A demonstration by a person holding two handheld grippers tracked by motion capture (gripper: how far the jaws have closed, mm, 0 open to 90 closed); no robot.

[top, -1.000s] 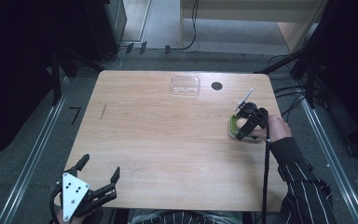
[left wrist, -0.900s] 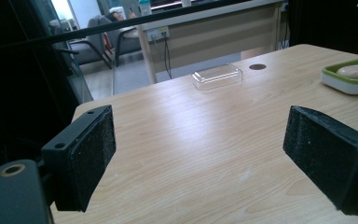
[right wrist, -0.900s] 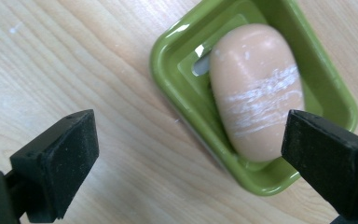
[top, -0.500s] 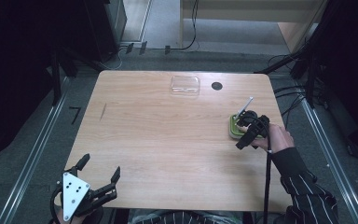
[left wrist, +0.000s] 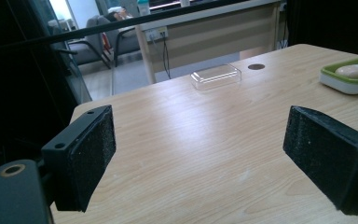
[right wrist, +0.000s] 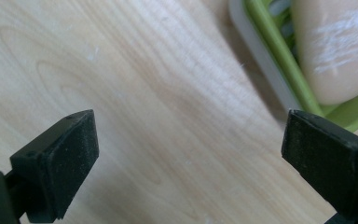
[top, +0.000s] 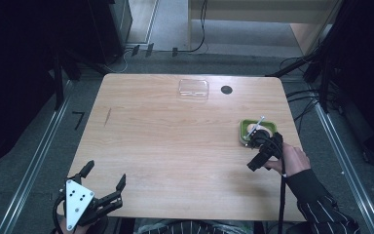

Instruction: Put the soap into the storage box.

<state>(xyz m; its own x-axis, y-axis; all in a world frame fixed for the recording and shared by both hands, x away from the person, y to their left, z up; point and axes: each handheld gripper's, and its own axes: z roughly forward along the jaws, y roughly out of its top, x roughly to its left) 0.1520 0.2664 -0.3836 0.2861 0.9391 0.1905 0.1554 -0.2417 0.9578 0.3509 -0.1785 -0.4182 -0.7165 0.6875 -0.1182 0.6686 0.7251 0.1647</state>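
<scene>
Right tongs (top: 256, 138) gape empty beside the soap dish (top: 245, 128); left tongs (top: 106, 181) (also open) hover at the surface (top: 175, 141) edge.

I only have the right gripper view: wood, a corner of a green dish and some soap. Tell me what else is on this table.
Observer: A clear lid lies near the far edge of the table.
Operator: Report the left claw.
Observer: The left claw is open and empty, at the near left corner.
Operator: Place the dish for me.
Observer: The dish sits close to the right edge.
</scene>
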